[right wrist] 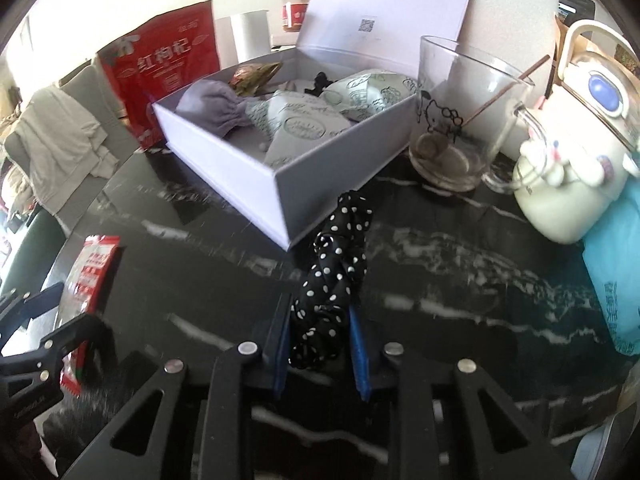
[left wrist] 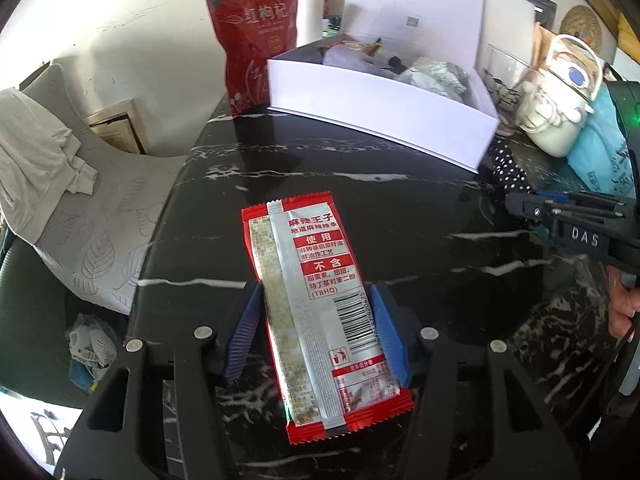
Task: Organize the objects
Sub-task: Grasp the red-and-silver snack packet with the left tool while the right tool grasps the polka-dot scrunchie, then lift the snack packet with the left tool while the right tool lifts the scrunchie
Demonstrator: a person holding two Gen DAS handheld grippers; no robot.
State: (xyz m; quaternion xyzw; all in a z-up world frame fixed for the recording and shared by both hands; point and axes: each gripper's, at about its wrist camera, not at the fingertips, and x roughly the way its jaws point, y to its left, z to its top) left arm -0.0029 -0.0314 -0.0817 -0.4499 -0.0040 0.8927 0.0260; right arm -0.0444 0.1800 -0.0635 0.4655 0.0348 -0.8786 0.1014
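Left wrist view: left hand-held gripper (left wrist: 316,328) clamps the snack packet (left wrist: 316,304) lying on the tabletop (left wrist: 420,208), long axis toward the open white box (left wrist: 380,120). Right hand-held gripper (right wrist: 320,340) pinches the polka-dot scrunchie (right wrist: 332,280), nearer the box.

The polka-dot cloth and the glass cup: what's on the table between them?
Nothing: only bare dark marble table separates the polka-dot cloth from the glass cup, seen in the right wrist view.

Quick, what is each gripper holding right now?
Left gripper: closed on the red snack packet.
Right gripper: closed on the polka-dot cloth.
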